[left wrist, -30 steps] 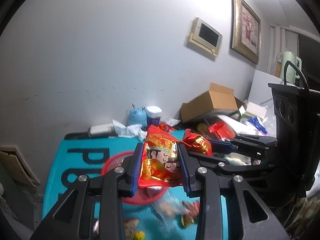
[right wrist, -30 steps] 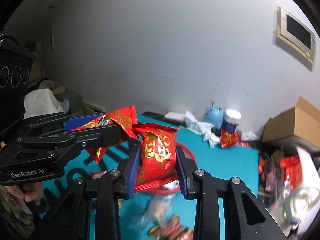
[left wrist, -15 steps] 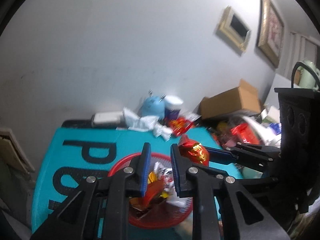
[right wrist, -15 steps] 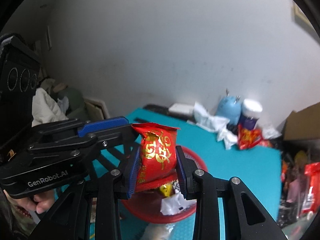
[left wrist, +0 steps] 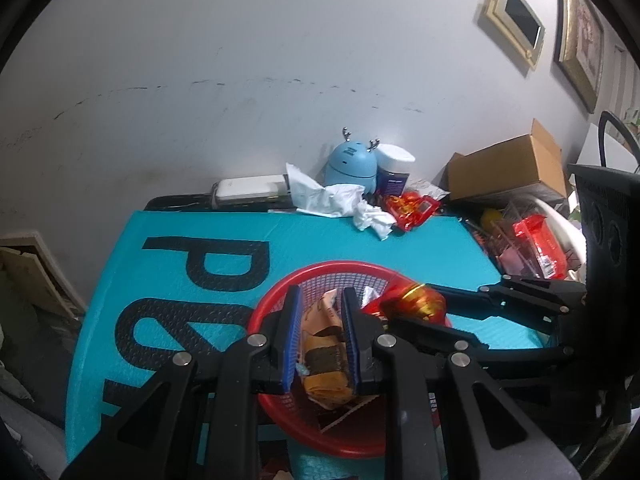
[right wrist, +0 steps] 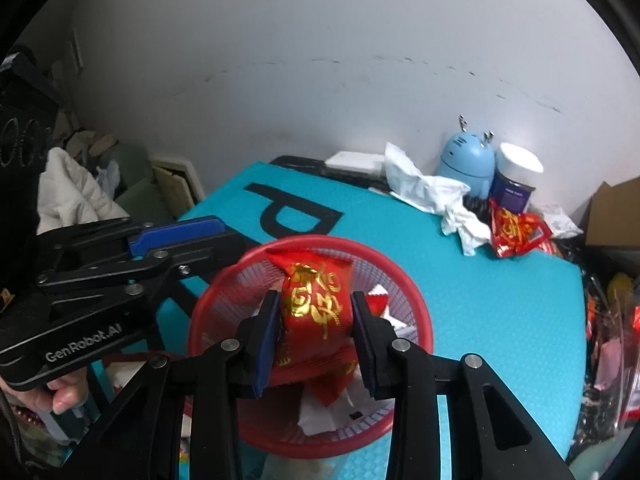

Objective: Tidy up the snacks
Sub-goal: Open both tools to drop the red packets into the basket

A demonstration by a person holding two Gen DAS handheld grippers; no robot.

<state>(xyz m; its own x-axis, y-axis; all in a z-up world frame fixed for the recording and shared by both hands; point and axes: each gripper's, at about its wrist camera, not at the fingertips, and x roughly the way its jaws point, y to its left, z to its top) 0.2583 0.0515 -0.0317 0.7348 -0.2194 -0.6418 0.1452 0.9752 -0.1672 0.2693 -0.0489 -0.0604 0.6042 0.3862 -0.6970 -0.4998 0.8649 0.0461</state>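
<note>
A red mesh basket (left wrist: 332, 268) (right wrist: 224, 276) stands on a teal mat and holds several snack packs. My left gripper (left wrist: 320, 296) (right wrist: 228, 234) hangs over its left half, shut with nothing in its grip. An orange-brown snack (left wrist: 324, 356) shows through the narrow gap and lies in the basket below. My right gripper (right wrist: 316, 298) (left wrist: 412, 306) is shut on a puffy red packet with gold characters (right wrist: 314, 300) (left wrist: 424, 302), low over the basket's middle. Its jaws are opening, and the pads still press the packet's sides.
Along the wall stand a blue round gadget (left wrist: 352, 162), a white-lidded jar (left wrist: 394, 168), crumpled tissues (left wrist: 340, 200) and another red snack packet (left wrist: 412, 208). A cardboard box (left wrist: 504, 172) and cluttered red packs (left wrist: 536, 240) crowd the right. A person's hand (right wrist: 60, 392) holds the left gripper.
The left gripper no longer holds the red cartoon packet and its jaws have narrowed. Both grippers have come down over the basket, the right one still carrying its packet.
</note>
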